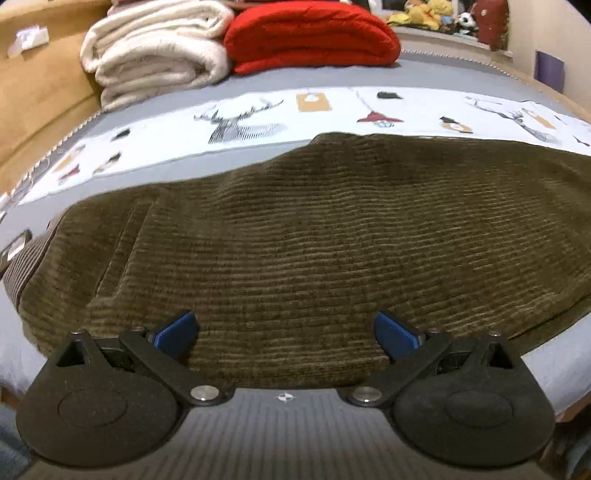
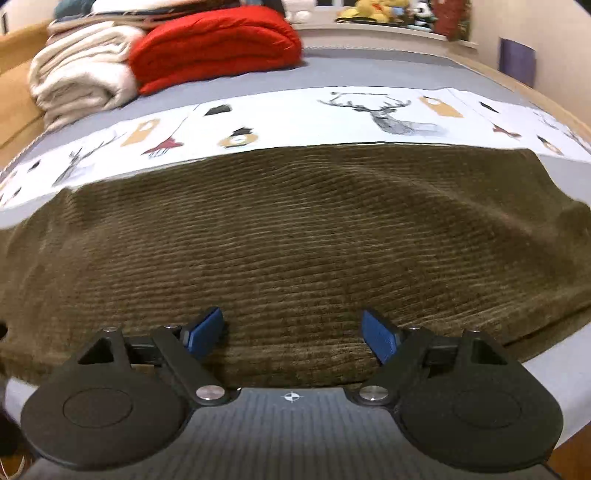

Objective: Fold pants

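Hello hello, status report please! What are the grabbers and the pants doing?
Left gripper open, empty. Right gripper open, empty. Brown pants flat on bed. Nothing blocking.

No readable text anywhere.
The bedsheet [image 1: 332, 110] carries only printed pictures of deer heads and tags, and no letters or numbers show on them.

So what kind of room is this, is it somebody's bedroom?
Most likely a bedroom. The brown corduroy pants lie on a bed with a deer-print sheet, folded white and red blankets sit at the back, and stuffed toys line a shelf.
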`<state>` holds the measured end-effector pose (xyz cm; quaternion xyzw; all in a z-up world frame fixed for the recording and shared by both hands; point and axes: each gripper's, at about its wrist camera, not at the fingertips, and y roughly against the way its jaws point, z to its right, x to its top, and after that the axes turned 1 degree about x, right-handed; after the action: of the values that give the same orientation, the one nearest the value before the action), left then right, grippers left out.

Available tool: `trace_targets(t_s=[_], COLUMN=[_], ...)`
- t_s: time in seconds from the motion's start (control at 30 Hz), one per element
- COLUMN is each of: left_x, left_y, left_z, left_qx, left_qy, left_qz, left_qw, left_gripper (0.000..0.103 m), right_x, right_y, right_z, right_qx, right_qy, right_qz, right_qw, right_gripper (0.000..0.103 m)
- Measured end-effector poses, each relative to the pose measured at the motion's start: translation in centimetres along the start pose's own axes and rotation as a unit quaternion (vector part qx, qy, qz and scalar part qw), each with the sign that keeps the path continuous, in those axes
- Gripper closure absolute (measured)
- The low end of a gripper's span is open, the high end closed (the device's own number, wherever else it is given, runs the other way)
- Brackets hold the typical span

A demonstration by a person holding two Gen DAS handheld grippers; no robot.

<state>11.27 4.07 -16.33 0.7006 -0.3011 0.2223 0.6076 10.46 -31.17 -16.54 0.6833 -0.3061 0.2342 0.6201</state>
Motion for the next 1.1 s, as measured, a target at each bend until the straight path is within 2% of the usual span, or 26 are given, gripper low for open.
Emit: trace_targets(t_s=[0.1,0.2,0.3,0.43,0.6,0.8,0.83,0.97,1.1], left_x=[1.4,2.6,4.0,5.5,5.2,4.9,5.1,5.3,5.5], left_y=[0.5,1.8,2.5,2.9,2.7,1.0,0.8,0.1,-0.5], left_z=[-0.7,-1.1,-0.4,1.6,3.2,6.0,6.7,8.0,8.2], left_qx=[-0.011,-0.031,-0.044,-0.054,-0.097,-0.113,-0.113,-0.107,-0.102], left_qy=[0.027,0.070,0.076,0.059,0.077,0.073,0.066,0.055,0.055], left_qz=[-0.028,-0.014,-0.005,-0.001,-0.023,-0.049,-0.052,-0.054,-0.061], left_qw=[0.9992,0.9969,0.9962,0.9968,0.9921,0.9897,0.9900,0.9912,0.9914], left_gripper=[0.000,0.000,0.000,0.000,0.000,0.000,0.000,0.000,0.000], right_x=[0.1,0.7,1.1,0.4,-0.9,-3.1,-3.3,-3.3,-3.3], right_y=[2.2,4.9,6.3,6.8,6.6,6.1,6.1,6.0,5.3], right_z=[2.1,5.9,10.2,15.7,20.5,25.6,26.0,26.9,28.7], right_qx=[0.005,0.004,-0.028,-0.063,-0.113,-0.106,-0.105,-0.098,-0.119], right_qy=[-0.040,-0.110,-0.156,-0.227,-0.282,-0.372,-0.378,-0.366,-0.392], right_qz=[0.026,0.082,0.113,0.123,0.123,0.137,0.134,0.134,0.130], right_qw=[0.999,0.991,0.981,0.964,0.945,0.912,0.910,0.915,0.903], right_gripper=[0.019,0.017,0.015,0.015,0.015,0.015,0.015,0.015,0.015])
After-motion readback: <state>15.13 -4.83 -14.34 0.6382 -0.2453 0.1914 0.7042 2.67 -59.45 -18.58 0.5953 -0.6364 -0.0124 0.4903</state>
